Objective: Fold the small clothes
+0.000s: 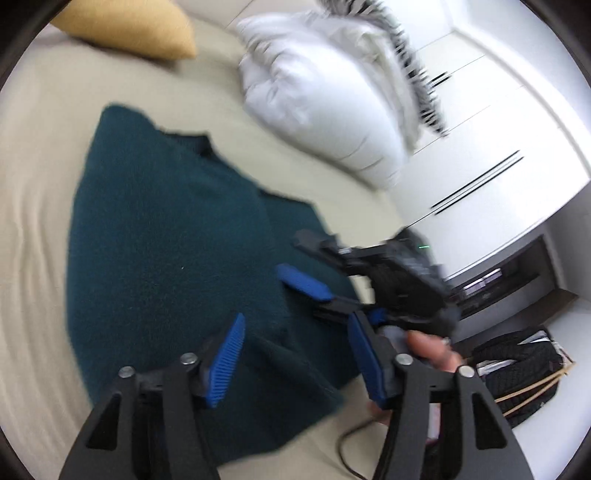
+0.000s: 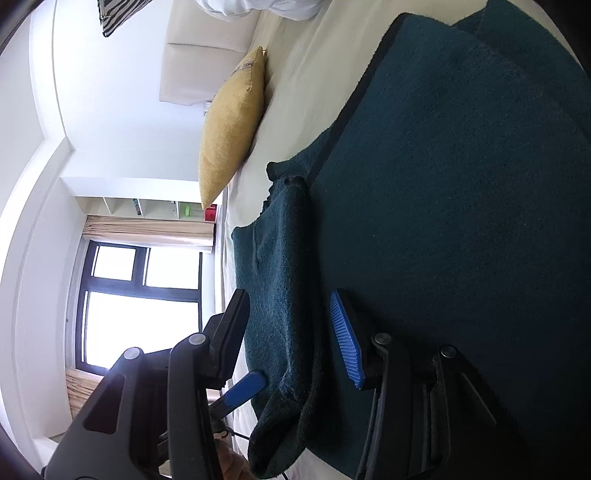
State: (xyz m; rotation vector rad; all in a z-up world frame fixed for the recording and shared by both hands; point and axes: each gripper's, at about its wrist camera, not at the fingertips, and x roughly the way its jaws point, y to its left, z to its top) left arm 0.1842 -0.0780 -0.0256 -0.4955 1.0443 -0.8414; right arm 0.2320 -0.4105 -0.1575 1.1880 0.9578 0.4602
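Item: dark teal knit garment (image 1: 177,236), lying on the cream bed (image 1: 37,155), near the yellow cushion (image 1: 133,29) and nearer still to the white duvet heap (image 1: 325,96).

Left gripper (image 1: 295,354): fingers spread, nothing between them, above the garment's near edge.

Right gripper (image 2: 291,332): fingers part-spread with a raised fold of the garment between them; whether the pads actually press on it cannot be told.

Orientation: long axis seems to run from the grippers toward the cushion; which end is the collar is unclear.

Handling note, as judgement: lay the fold flat, edges aligned, and smooth it before letting go; thick knit bunches easily.
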